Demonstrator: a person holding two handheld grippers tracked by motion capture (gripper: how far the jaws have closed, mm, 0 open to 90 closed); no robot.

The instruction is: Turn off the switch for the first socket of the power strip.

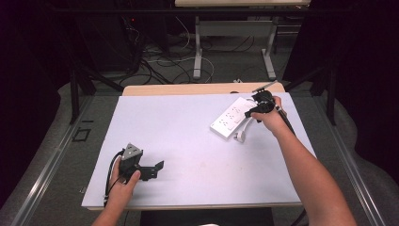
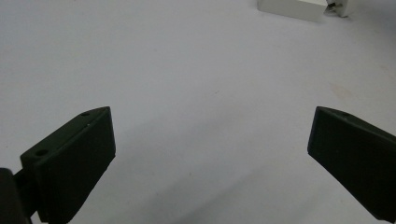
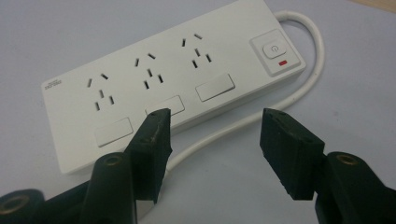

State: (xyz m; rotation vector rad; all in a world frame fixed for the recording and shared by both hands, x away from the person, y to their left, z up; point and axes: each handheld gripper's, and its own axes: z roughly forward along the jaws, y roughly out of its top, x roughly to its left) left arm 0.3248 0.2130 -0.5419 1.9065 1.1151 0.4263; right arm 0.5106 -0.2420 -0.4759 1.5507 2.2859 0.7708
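1. High view: the white power strip [image 1: 232, 118] lies on the white table sheet [image 1: 188, 141], in the far right part of it. Its long axis runs diagonally, from near-left to far-right. The right gripper [image 1: 256, 109] hovers at the right side of the strip, just beside it, and this hand is clearly the nearer one. The left gripper [image 1: 159, 167] is well apart from the strip, at the near left of the sheet, with its jaws spread.

2. Left gripper view: the jaws stand wide apart over the bare sheet and hold nothing. A corner of the strip [image 2: 292, 7] shows far ahead, toward the right.

3. Right gripper view: the jaws are spread and pinch nothing. The strip [image 3: 159, 79] lies just ahead, its long side across the jaws. The white cable [image 3: 299, 84] curves from the switch [image 3: 275, 50] end and passes between strip and jaws. No container is seen.
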